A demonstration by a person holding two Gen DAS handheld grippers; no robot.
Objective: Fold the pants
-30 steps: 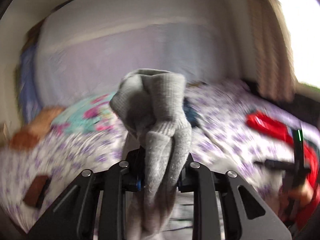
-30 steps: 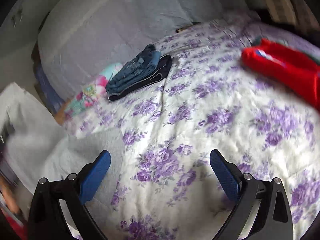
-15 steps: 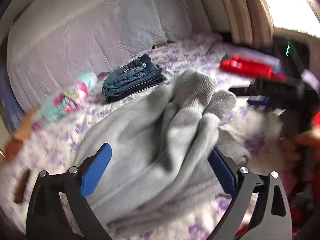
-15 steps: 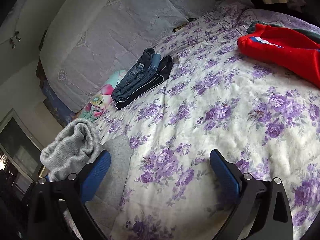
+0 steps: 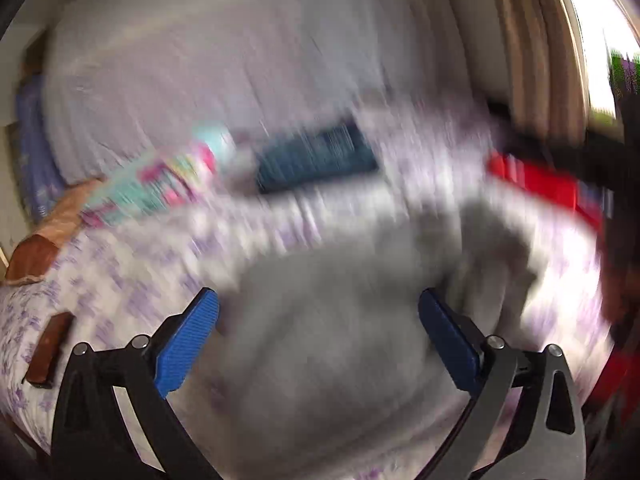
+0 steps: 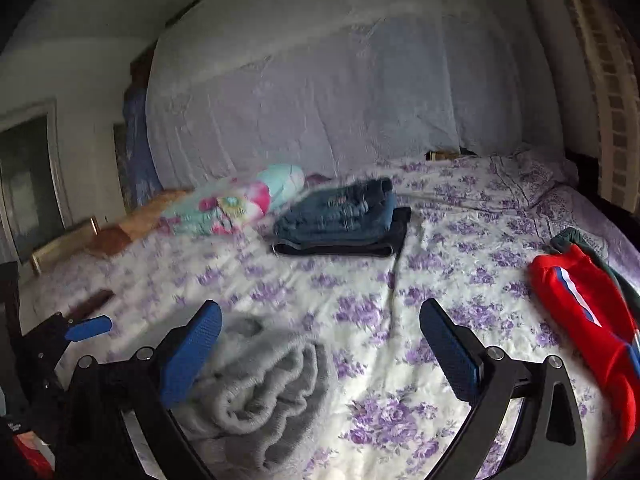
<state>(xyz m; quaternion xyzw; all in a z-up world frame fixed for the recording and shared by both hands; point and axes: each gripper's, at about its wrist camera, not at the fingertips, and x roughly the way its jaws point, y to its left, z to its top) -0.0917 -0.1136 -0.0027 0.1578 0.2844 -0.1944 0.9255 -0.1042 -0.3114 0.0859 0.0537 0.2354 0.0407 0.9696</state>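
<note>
**Inspector:** At the lower left of the right wrist view, what lies there?

**Assistant:** The left tool (image 6: pixel 86 328), only one blue pad showing at the frame edge. Just right of it, the grey pants (image 6: pixel 264 392) lie bunched and partly rolled on the bed (image 6: pixel 360 280), ribbed edge outward.

**Inspector:** Are they gripped?

**Assistant:** No. In the left wrist view the left tool (image 5: pixel 318 336) has its jaws opening wide; the grey pants (image 5: pixel 332 352) spread blurred below and between the fingers, and neither pad presses on them. That view is heavily smeared.

**Inspector:** The right tool?

**Assistant:** The right tool (image 6: pixel 320 344) is released, its fingers spread with nothing between them. Its left pad sits over the upper edge of the pants in the picture; contact cannot be told.

**Inspector:** Centre and right of the frame?

**Assistant:** Upper centre, a stack of folded jeans (image 6: pixel 340 216) on the floral cover, with a patterned pillow (image 6: pixel 236 204) just left of it. At the right edge, a red garment (image 6: pixel 580 312) lies well apart from the pants.
</note>
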